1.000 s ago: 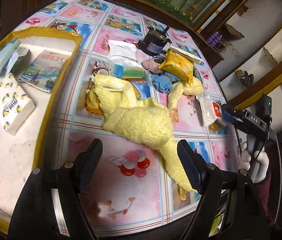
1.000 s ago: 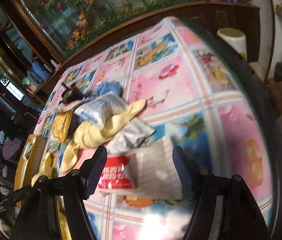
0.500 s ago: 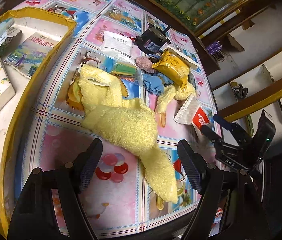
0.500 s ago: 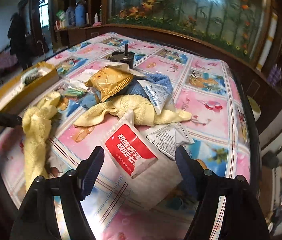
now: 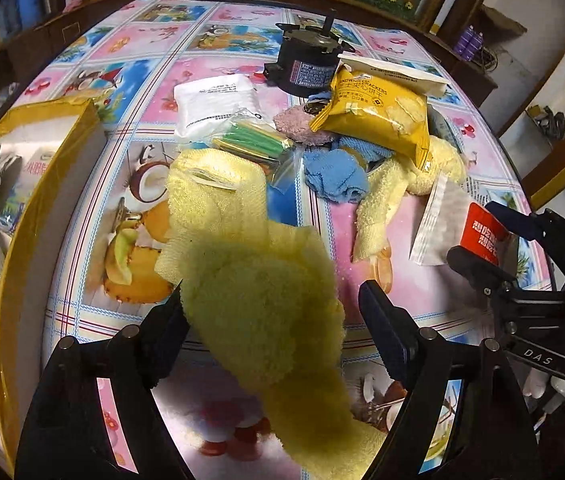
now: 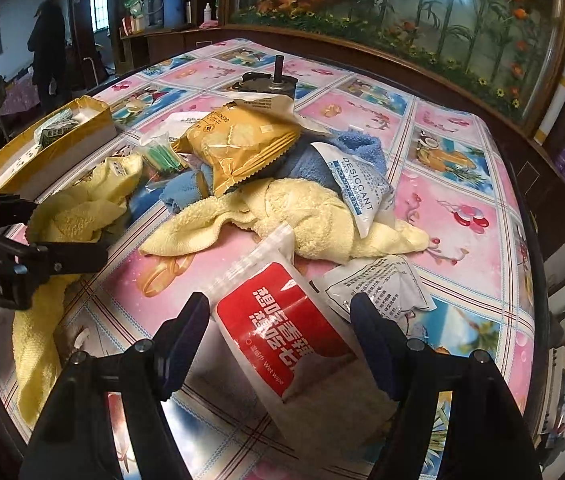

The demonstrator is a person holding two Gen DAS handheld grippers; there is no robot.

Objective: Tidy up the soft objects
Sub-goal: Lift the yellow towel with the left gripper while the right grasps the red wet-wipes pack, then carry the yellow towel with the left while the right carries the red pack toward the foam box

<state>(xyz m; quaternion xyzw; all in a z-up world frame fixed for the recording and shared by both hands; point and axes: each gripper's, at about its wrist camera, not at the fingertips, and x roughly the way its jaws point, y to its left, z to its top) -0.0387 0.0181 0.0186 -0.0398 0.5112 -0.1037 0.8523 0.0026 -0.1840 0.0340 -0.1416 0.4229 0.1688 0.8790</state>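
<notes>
Surface: a table (image 5: 218, 28) under a glossy pink and blue cartoon cloth, with a glass cabinet of painted flowers behind it; a person stands far off in the right wrist view.
Box: a yellow-edged box (image 5: 82, 148) sits at the left of the table and holds tissue packs, so it looks like the place for sorted goods.
Left gripper: the left gripper (image 5: 270, 312) has its jaws spread wide around the near bunch of the yellow towel (image 5: 258, 304); the left finger touches the cloth, the right one stands apart from it, and nothing is held yet.
Heap: behind the towel lie a white pouch (image 5: 214, 100), a bag of green sticks (image 5: 254, 144), a blue cloth (image 5: 334, 176), a yellow cracker bag (image 5: 378, 116), a black motor (image 5: 310, 64) and a second yellow towel (image 6: 282, 212).
Right gripper: the right gripper (image 6: 278, 320) is wide open astride the red wet wipe pack (image 6: 278, 316), which lies flat on the cloth; it grips nothing.
Advice, left: it should close on the thick bunch, not the thin tail, then lift high so the trailing end clears the heap.
Advice, right: the flat, slick pack gives little to pinch, so it should tilt 1 finger under an edge before squeezing.
</notes>
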